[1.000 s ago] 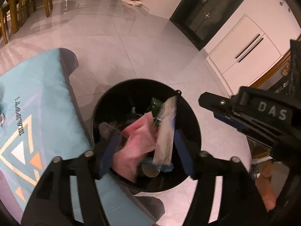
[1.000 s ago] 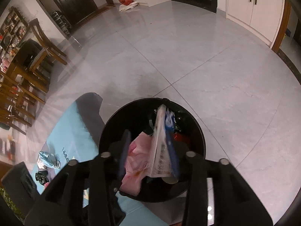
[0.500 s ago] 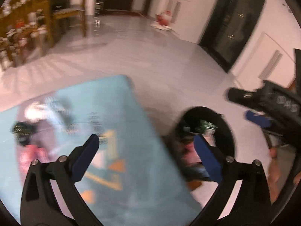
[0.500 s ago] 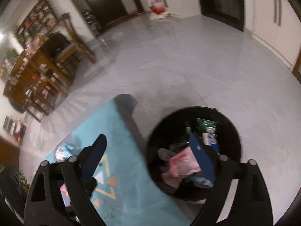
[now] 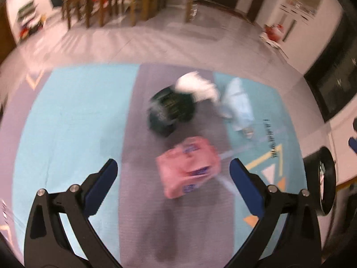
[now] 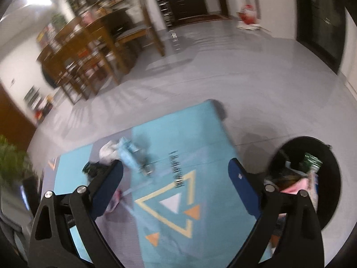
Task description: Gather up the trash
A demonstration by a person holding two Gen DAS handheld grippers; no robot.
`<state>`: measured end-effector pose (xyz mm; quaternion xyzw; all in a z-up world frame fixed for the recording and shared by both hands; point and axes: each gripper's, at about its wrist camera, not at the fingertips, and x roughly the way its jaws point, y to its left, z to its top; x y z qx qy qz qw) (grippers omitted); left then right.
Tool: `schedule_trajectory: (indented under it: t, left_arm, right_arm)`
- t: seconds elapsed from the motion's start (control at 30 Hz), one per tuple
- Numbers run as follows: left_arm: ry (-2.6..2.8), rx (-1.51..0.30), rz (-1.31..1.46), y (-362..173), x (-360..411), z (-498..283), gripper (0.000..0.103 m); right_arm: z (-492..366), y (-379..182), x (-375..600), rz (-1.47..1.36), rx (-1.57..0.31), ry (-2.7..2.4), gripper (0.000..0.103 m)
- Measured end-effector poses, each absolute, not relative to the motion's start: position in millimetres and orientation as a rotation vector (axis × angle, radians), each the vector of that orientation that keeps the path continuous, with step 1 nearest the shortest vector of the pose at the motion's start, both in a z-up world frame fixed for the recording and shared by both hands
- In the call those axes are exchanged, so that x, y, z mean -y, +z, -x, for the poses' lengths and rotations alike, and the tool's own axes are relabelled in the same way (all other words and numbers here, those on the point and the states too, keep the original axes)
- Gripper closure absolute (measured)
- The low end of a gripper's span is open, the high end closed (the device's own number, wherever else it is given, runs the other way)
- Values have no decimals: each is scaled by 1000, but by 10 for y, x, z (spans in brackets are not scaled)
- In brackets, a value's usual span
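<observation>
Wrappers [image 5: 188, 167] litter mat [image 5: 67, 122]; bin [image 6: 330, 156] beside it.

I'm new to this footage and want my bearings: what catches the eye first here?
A pink packet lies on the blue mat ahead of the open, empty left claw, with a dark green wrapper beyond it. In the right view, a black bin of trash stands off the mat's right edge.

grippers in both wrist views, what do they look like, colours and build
Both look alike. The left gripper has two black angular plastic arms, each with a triangular cut-out and two silver round bolts near the top, ending in dark blue flat pads. The right gripper has the same black frame, silver bolts and blue pads. No cables, sleeves or readable markings show on either.
</observation>
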<state>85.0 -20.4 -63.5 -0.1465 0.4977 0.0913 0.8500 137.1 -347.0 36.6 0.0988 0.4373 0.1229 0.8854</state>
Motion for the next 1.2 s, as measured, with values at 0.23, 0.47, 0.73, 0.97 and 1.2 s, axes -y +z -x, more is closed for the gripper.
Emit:
schedule_trajectory:
  t: [0.23,0.47,0.73,0.97,1.2]
  left_arm:
    - [137,-1098,327,-864,259,-1029,17]
    - [123,-1117,414,-994,210,-1019,56]
    - [147,-1038,430,-706,22,-719,56]
    - [174,-1030,443,-677,-172,-594,56]
    - [165,-1029,429,-646,-230,-487,56]
  right_arm:
    - [-1481,-321,2804,-60,-1027,312,10]
    - [-1527,-915,2484,82,-1057,310,10]
    - [-1362,-1216,2260,203,-1064,368,9]
    - [-1245,-1293,2262,173,-982,370,3]
    - [-1206,-1317,2272,164,-948,378,2]
